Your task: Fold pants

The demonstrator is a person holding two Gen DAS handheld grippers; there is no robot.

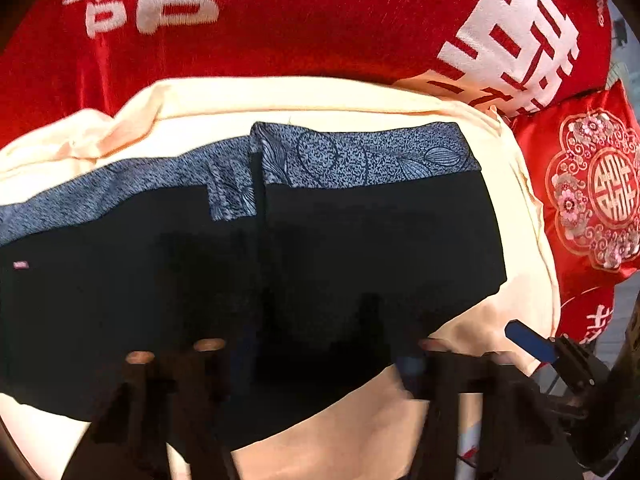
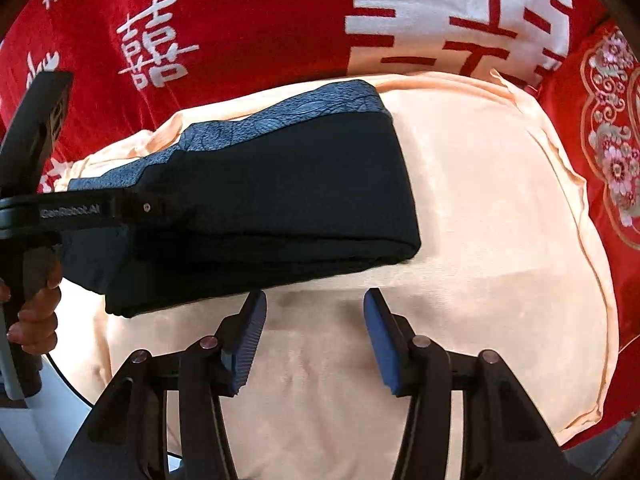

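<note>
The black pants (image 1: 280,264) with a grey patterned waistband (image 1: 360,156) lie folded in layers on a cream cloth (image 1: 320,100). In the right wrist view the folded pants (image 2: 280,184) show stacked layers at their right end. My left gripper (image 1: 316,356) hovers just above the pants' near part with its jaws spread wide; its dark fingertips blend into the fabric. It also shows in the right wrist view (image 2: 80,212), over the pants' left part. My right gripper (image 2: 316,332) is open and empty over the cream cloth, just in front of the pants' near edge. One blue pad (image 1: 528,340) of it shows in the left wrist view.
The cream cloth (image 2: 480,220) lies over a red bedspread (image 1: 300,28) with large white characters. A red embroidered cushion (image 1: 592,192) sits at the right. A person's hand (image 2: 36,312) holds the left gripper's handle.
</note>
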